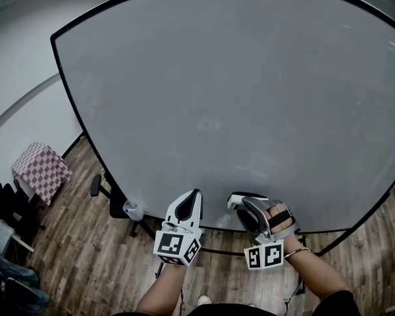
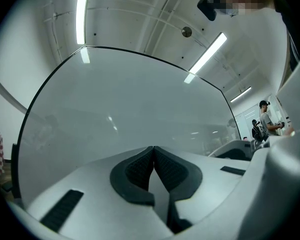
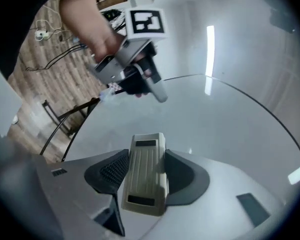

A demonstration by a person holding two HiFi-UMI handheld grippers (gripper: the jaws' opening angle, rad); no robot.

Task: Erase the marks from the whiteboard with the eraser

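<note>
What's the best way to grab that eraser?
By its long sides, across the narrow width, coming in from one short end, as the right gripper holds the eraser now: those flat, parallel sides suit the jaws and leave the broad faces free.

eraser (image 3: 146, 174): beige, ribbed, clamped between right gripper (image 3: 146, 153) jaws | whiteboard (image 1: 237, 97): large, black-framed, upright, surface grey-white

The wooden floor (image 1: 85, 255) carries a checkered stool (image 1: 41, 170), a black chair (image 1: 113, 201) and the standing whiteboard (image 1: 237, 97).
</note>
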